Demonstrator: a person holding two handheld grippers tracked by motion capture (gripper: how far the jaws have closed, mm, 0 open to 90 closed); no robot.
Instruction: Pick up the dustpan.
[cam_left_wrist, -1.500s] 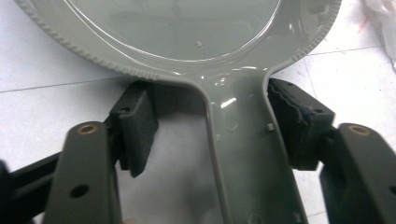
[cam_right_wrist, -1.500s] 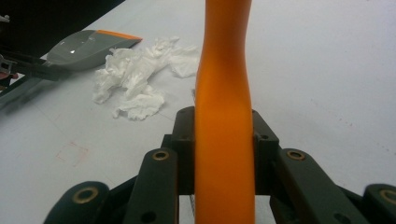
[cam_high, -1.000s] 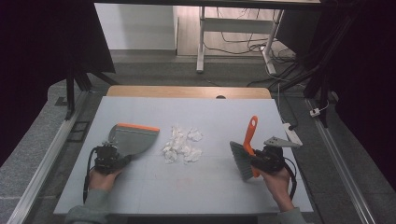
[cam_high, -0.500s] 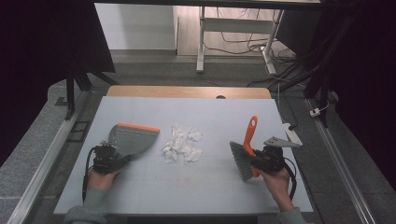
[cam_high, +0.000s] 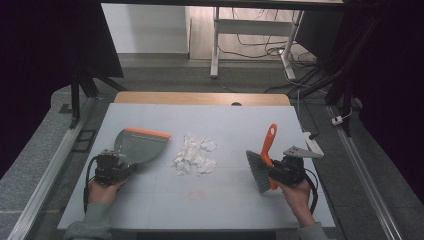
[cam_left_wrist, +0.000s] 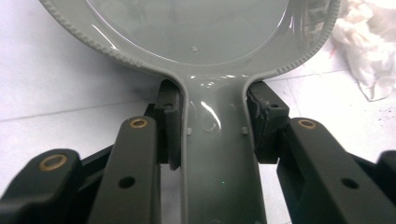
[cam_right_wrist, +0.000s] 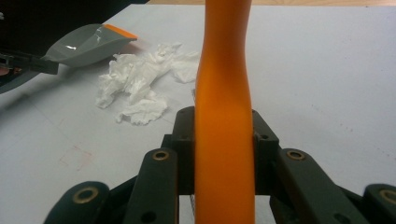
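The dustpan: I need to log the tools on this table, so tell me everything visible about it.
The dustpan is grey, glossy plastic with an orange strip along its front lip and a ribbed rim around the scoop. Its short handle is clamped between the jaws of the left gripper, which is shut on it. It sits at the table's left, its lip pointing toward the white crumpled paper close by, without touching it. Whether the lip rests on the table is unclear.
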